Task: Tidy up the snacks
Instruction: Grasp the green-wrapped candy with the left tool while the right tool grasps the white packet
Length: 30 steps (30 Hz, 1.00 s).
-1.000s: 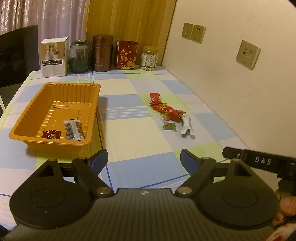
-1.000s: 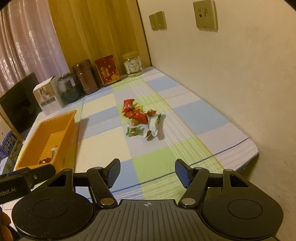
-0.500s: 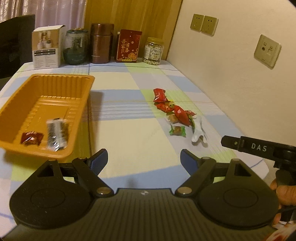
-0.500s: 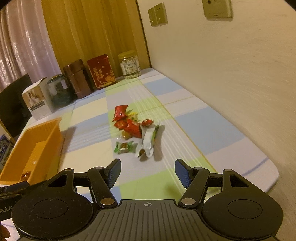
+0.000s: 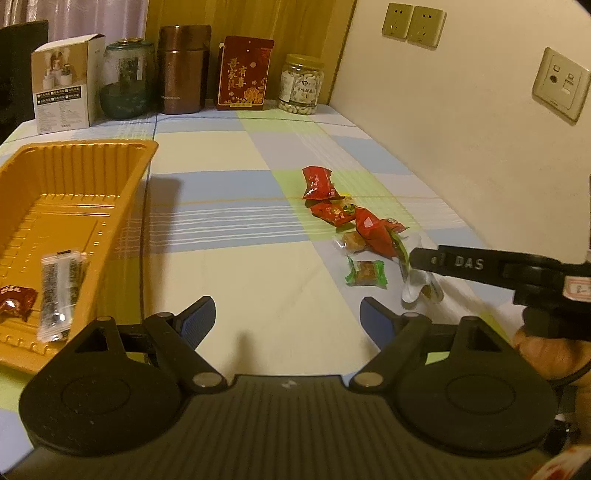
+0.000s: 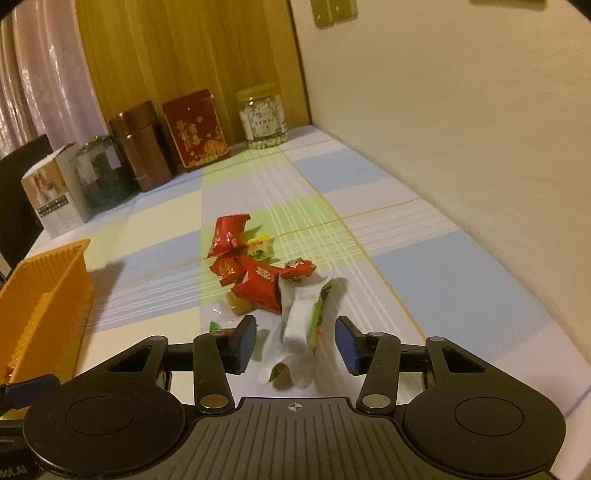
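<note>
Black right gripper [image 6: 295, 343], jaws spread wide, and we see the white-and-green packet [image 6: 301, 325] lying between the blue pads [image 6: 245, 339], not touched on either side as far as we can tell. We judge it is lined up for a pinch on that packet: it lies nearest and at the edge of the pile, so it comes away without dragging the rest. Left gripper [image 5: 288, 314] also spread, nothing between the pads, hovering over bare cloth between the tray and the pile; we read it as waiting.

Just past the packet: red wrappers [image 6: 258, 288] heaped together, an amber candy in clear wrap [image 5: 354, 240], a green-wrapped candy [image 5: 365, 273] slightly apart on the tray side. Orange tray [image 5: 110, 155] sits well apart to the left and holds a dark-red candy [image 5: 14, 301] and a clear stick pack [image 5: 59, 291], blurred. So sorting is partly done, most snacks still out on the table.

Surface is a checked tablecloth [image 5: 236, 155], blue, green and cream squares, flat. Along the far edge: white box [image 5: 62, 85], dark glass jar [image 5: 123, 81], brown canister [image 5: 183, 70], red pouch [image 5: 243, 74], clear nut jar [image 5: 301, 85]. Cream wall on the right with sockets [image 5: 413, 20]; wood panel and curtain behind.
</note>
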Available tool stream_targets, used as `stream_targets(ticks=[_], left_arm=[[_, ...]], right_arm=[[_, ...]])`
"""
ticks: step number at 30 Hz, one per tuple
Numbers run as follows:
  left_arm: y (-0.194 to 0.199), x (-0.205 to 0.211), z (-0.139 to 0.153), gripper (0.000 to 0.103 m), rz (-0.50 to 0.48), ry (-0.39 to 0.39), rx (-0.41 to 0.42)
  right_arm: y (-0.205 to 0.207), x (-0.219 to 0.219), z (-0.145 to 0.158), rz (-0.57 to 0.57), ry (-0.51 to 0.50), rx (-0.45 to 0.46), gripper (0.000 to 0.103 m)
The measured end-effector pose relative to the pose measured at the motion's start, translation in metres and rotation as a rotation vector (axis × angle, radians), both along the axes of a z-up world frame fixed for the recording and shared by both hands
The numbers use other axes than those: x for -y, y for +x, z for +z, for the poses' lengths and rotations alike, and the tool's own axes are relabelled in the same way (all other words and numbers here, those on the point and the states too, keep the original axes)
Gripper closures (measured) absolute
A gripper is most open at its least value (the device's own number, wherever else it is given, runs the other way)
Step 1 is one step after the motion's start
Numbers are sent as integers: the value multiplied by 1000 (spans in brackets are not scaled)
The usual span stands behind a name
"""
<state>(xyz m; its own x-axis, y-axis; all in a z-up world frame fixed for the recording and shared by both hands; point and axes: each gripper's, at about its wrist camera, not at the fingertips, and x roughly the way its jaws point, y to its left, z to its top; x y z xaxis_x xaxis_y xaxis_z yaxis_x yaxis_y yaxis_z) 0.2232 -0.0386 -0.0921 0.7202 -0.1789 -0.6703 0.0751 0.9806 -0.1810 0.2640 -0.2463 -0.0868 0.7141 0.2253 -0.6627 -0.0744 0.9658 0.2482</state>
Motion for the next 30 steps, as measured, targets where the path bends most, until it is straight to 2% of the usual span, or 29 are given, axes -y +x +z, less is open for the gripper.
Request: stream_targets(ticks=[6, 10, 17, 24, 30], left_arm=[[11, 0, -10, 19, -2, -3, -8], [15, 4, -13, 19, -12, -9, -11], [25, 17, -18, 19, -44, -5, -9], [38, 37, -21, 21, -92, -6, 14], [54, 58, -32, 36, -125, -2, 22]], right_arm=[[19, -4, -13, -5, -1, -32, 63], [25, -3, -17, -15, -9, -46, 73], [23, 2, -18, -6, -11, -53, 76], [2, 22, -11, -71, -7, -39, 76], [-3, 44, -8, -153, 12, -37, 76]])
